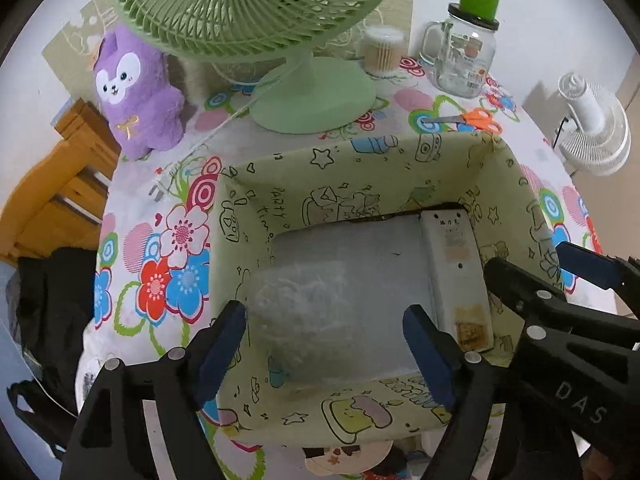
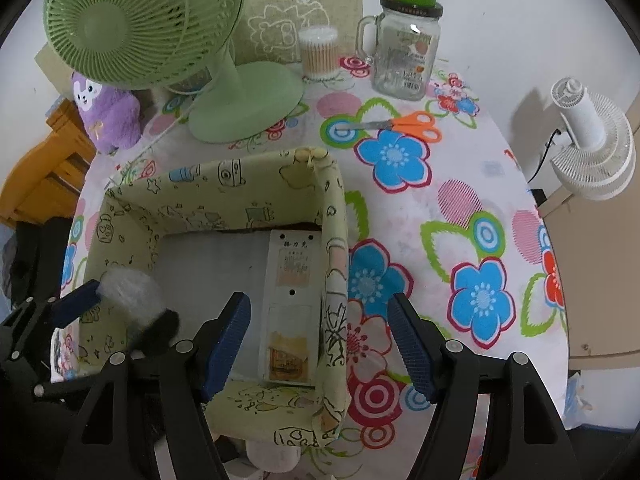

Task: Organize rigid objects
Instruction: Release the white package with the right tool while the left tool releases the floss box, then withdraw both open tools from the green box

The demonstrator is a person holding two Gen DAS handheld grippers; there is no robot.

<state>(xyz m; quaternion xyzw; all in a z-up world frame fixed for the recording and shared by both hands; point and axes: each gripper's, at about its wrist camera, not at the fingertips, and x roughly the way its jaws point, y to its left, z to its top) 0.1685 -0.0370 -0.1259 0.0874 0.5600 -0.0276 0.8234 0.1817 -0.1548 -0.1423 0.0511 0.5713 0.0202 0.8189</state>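
Note:
A pale green fabric box (image 1: 344, 168) printed with cartoons stands on the flowered tablecloth. A white remote-like slab (image 1: 456, 276) lies flat inside along its right wall, also seen in the right wrist view (image 2: 290, 308). My left gripper (image 1: 326, 356) is open above the box's inside. A blurred, translucent white thing (image 1: 304, 300) with a dark end (image 2: 164, 328) hangs between its pads, which do not press on it. My right gripper (image 2: 320, 346) is open and holds nothing, with its fingers either side of the box's right wall (image 2: 334, 280).
Behind the box stand a green desk fan (image 1: 312, 100), a purple plush toy (image 1: 136, 92), a cotton swab tub (image 2: 318, 54) and a glass mug jar (image 2: 404, 56) with a green cap. Orange scissors (image 2: 408, 124) lie on the cloth. A white fan (image 2: 592, 140) stands beyond the table's right edge, wooden furniture (image 1: 60, 200) beyond its left.

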